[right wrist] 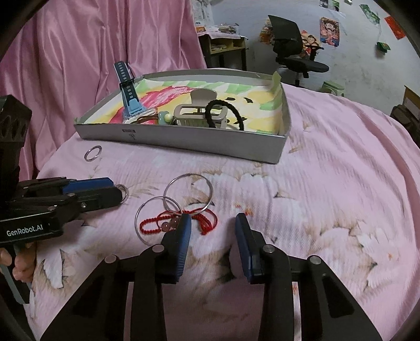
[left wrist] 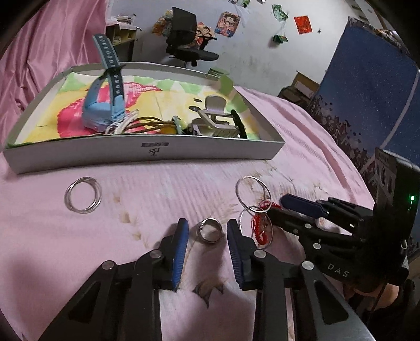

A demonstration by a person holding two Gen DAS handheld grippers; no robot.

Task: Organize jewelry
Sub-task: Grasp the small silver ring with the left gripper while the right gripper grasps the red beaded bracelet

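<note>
Silver ring (left wrist: 209, 230) sits between my spread left hand-held gripper (left wrist: 207, 236) fingers, ready for pinch; right hand-held gripper (right wrist: 212, 236) open beside red cord bracelet (right wrist: 178, 221), near box (right wrist: 183, 139).

Under everything I see a pink bedspread (left wrist: 302, 126) with faint floral print and brownish marks on it. Behind it hangs a shiny pink curtain (right wrist: 92, 52). Past the bed stands a black office chair (left wrist: 185, 36) on a pale floor, and bright posters (left wrist: 227, 23) are scattered around it (one red sheet (left wrist: 304, 25) lies apart from the rest). A wooden shelf unit (right wrist: 225, 47) holds papers. To my right rises a dark blue panel (left wrist: 367, 99) with a starry print.
</note>
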